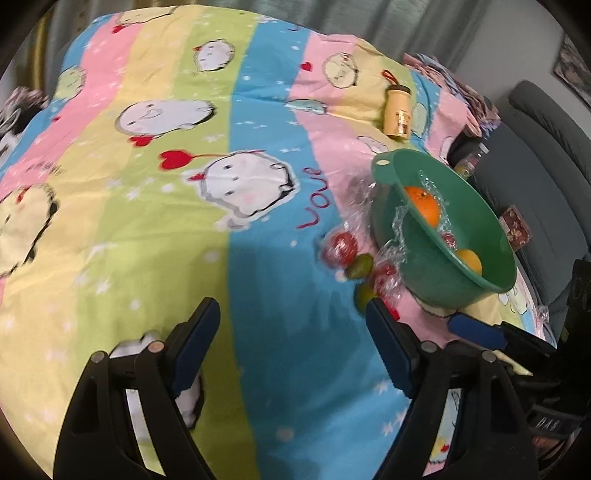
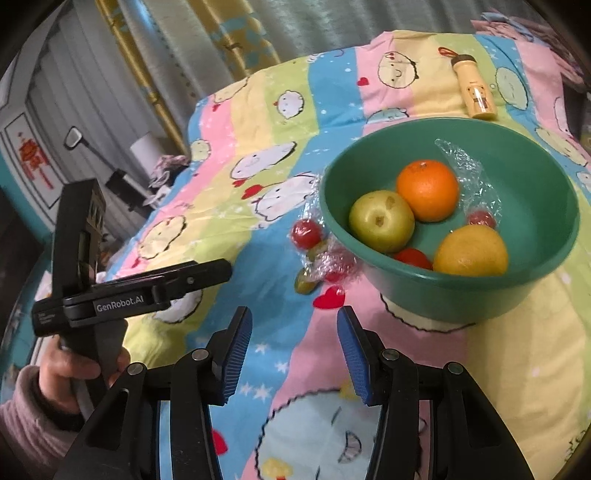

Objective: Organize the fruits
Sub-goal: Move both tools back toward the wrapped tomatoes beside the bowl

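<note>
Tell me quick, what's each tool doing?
Left tool: open, holding nothing.
Right tool: open, holding nothing.

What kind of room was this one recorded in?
Probably a bedroom at home: the bowl of fruit sits on a cartoon-print quilt that looks like a bed, with curtains behind and a grey sofa beside it.

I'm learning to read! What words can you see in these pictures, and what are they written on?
"Love": red letters on the striped bedsheet.
"GenRobot.AI": white letters on the side of the left gripper.
Small white print at that gripper's rear end: too small to read.
Red characters on the sheet's pink stripe at the left: blurred.
Label on the yellow bottle: unreadable.
Red hanging decoration on the wall: unreadable.
</note>
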A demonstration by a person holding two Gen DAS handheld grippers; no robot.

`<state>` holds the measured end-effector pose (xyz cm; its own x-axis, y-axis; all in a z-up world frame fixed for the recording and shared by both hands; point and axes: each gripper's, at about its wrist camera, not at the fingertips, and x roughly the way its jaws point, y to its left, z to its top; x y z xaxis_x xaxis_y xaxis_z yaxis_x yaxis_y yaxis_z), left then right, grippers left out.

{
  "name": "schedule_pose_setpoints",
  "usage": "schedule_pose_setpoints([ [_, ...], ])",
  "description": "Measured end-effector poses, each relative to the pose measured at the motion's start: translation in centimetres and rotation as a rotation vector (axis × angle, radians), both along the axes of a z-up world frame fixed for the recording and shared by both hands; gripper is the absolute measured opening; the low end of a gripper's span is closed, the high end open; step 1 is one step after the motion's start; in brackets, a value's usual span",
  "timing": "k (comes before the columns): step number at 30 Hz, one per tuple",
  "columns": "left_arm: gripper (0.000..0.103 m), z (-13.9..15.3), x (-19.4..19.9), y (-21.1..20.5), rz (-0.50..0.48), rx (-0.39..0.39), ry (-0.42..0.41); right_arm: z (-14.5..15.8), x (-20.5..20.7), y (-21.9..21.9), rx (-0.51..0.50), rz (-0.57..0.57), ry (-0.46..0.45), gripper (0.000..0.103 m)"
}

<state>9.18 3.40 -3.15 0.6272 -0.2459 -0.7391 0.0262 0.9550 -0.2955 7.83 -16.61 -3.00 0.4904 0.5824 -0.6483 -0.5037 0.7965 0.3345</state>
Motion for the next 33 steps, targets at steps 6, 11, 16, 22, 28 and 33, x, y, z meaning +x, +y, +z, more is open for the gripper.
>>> schedule_pose_setpoints([
  [6,0.072,-0.5,3.3,-0.5,-0.076,-0.021,-0.016,-1.0,1.7,1.5,-0.026,-0.095,0.010,0.051],
  [11,0.060,-1.3,5.3,-1.0,-0.108,-0.026,-0.008,-1.7,2.4,1.8,-0.030,-0.147,0.022,0.051],
  [16,0.062,-2.3,6.5,-1.6,-0.131,-0.030,0.008,-2.0,2.8,1.9,-0.040,-0.161,0.025,0.051],
  [22,0.062,-2.0,7.5,-2.1,-0.111,-0.011,-0.004,-2.3,3.1,1.8,-0.036,-0.180,0.039,0.051],
  [28,0.063,-1.8,7.6,-1.3,-0.055,-0.018,0.009,-2.4,3.1,1.4,-0.020,-0.182,0.055,0.051],
  [33,0.061,-0.6,5.7,-1.4,-0.047,0.148,-0.049,-2.2,3.1,1.2,-0.011,-0.174,0.058,0.051],
])
